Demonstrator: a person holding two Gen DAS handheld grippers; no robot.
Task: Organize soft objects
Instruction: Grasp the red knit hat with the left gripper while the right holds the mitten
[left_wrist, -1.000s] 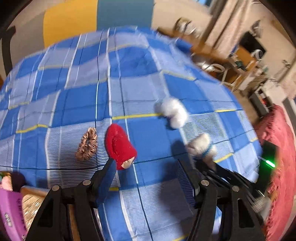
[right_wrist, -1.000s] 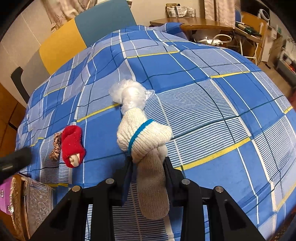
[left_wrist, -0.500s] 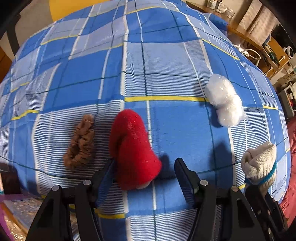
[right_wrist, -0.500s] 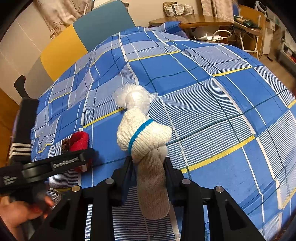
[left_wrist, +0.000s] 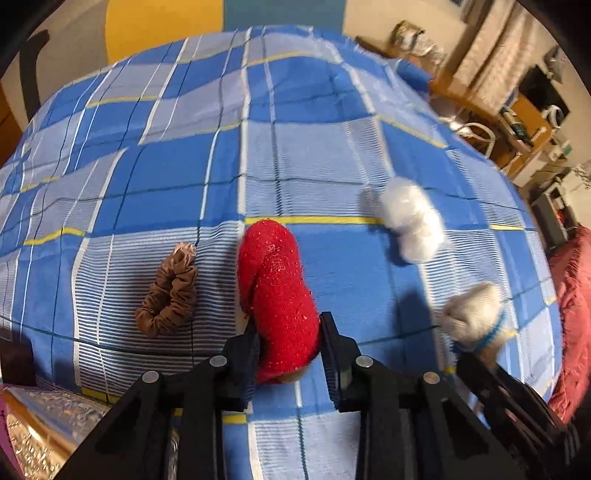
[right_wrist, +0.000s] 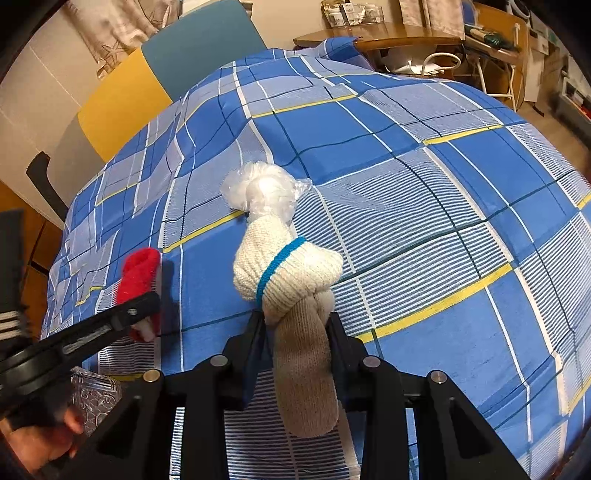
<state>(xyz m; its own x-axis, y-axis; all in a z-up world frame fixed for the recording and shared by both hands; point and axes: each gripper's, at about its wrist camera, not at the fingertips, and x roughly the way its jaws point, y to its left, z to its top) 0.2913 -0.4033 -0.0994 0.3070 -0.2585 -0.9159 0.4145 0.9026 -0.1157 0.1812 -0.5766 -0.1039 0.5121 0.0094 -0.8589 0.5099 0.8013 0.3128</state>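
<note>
A red fuzzy sock (left_wrist: 277, 295) lies on the blue plaid bedspread (left_wrist: 295, 147); my left gripper (left_wrist: 290, 328) is shut on its near end. The sock also shows in the right wrist view (right_wrist: 138, 275). My right gripper (right_wrist: 295, 325) is shut on a knotted cream sock with a blue stripe (right_wrist: 291, 273), which also shows at the right of the left wrist view (left_wrist: 474, 317). A brown scrunchie (left_wrist: 168, 295) lies left of the red sock. A white fluffy bundle in clear plastic (left_wrist: 412, 219) lies beyond, just behind the cream sock in the right wrist view (right_wrist: 264, 192).
A patterned silver box (left_wrist: 40, 417) sits at the bed's near left edge, also in the right wrist view (right_wrist: 94, 395). A red blanket (left_wrist: 572, 314) hangs at the right. A wooden desk with clutter (right_wrist: 388, 33) stands beyond the bed. A yellow and teal headboard (right_wrist: 166, 66) is at the back.
My left gripper has moved in over the red sock and closed on its near end. The right gripper keeps holding the cream sock in about the same place.
</note>
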